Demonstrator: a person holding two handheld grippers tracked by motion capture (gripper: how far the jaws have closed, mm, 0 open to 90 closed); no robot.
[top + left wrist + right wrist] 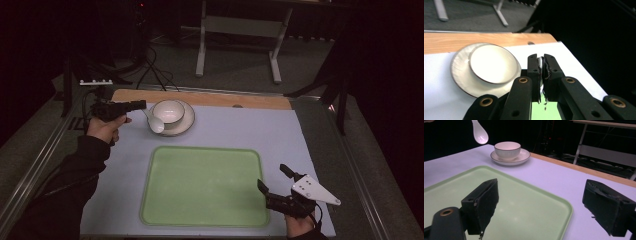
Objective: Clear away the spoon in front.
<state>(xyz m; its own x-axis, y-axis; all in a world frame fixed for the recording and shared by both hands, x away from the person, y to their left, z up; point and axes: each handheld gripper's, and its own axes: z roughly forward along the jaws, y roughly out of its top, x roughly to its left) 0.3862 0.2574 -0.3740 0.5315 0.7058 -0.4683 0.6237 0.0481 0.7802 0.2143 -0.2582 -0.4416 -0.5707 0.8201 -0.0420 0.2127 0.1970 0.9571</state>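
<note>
A white spoon (155,124) hangs in the air beside a white bowl (168,111) that stands on a saucer (187,121) at the back left of the mat. My left gripper (141,104) is shut on the spoon's handle (541,65), just left of the bowl (492,63). In the right gripper view the spoon (480,133) floats above and left of the bowl (507,148). My right gripper (272,176) stands open at the front right, with nothing between its jaws, over the right edge of a green tray (205,185).
The green tray (524,202) lies empty in the middle of a pale mat (280,135). A wooden strip (250,100) runs along the table's far edge. A desk frame (237,27) stands on the floor beyond.
</note>
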